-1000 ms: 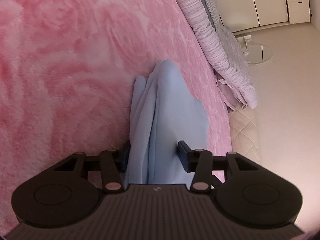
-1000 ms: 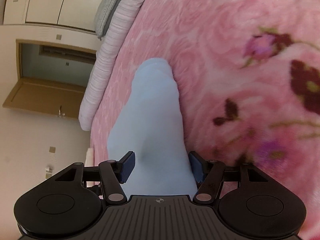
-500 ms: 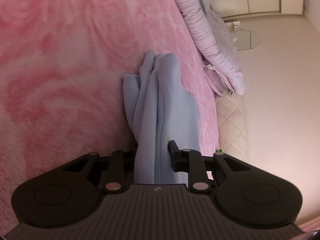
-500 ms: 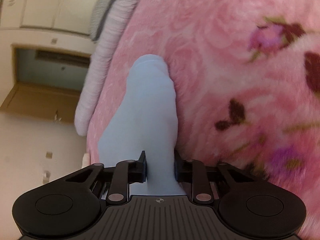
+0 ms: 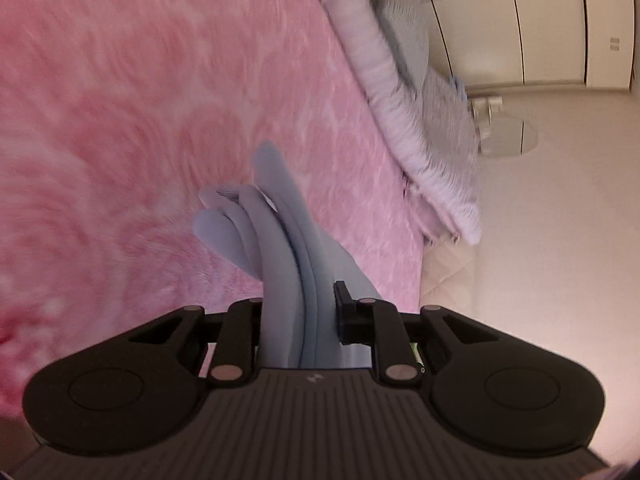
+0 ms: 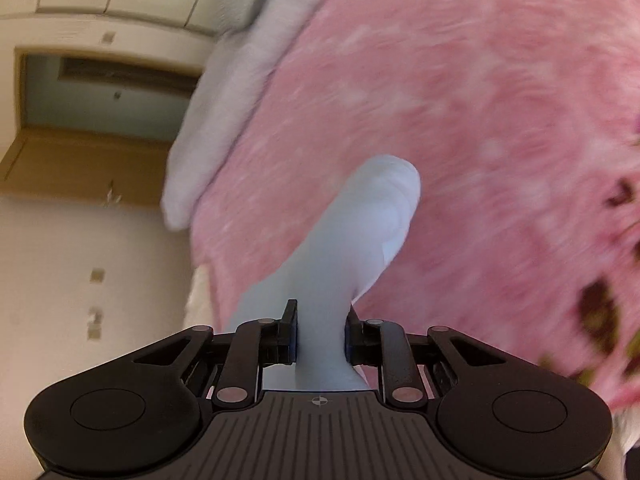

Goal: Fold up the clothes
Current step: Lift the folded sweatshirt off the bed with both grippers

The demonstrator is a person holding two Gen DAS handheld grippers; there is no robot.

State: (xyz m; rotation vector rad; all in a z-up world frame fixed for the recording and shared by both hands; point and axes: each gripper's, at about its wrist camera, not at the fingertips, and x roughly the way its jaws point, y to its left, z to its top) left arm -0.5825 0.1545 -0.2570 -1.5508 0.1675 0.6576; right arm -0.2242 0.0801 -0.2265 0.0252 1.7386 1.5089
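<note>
A light blue garment (image 5: 276,248) hangs in bunched folds over the pink blanket (image 5: 140,120). My left gripper (image 5: 298,320) is shut on a thick bundle of its folds. In the right wrist view the same light blue garment (image 6: 352,236) runs forward from my right gripper (image 6: 320,332), which is shut on a gathered part of it. The cloth looks lifted off the pink blanket (image 6: 480,140) near both grippers. Both views are blurred by motion.
A striped lilac pillow (image 5: 404,104) lies along the bed's edge, also showing in the right wrist view (image 6: 224,112). White wardrobe doors (image 5: 540,24) and a doorway (image 6: 100,92) are beyond. Dark flower prints (image 6: 600,312) mark the blanket at the right.
Both grippers closed from open onto the blue garment a second ago. Since then they have lifted it, and the cloth has bunched and pulled up off the blanket.
</note>
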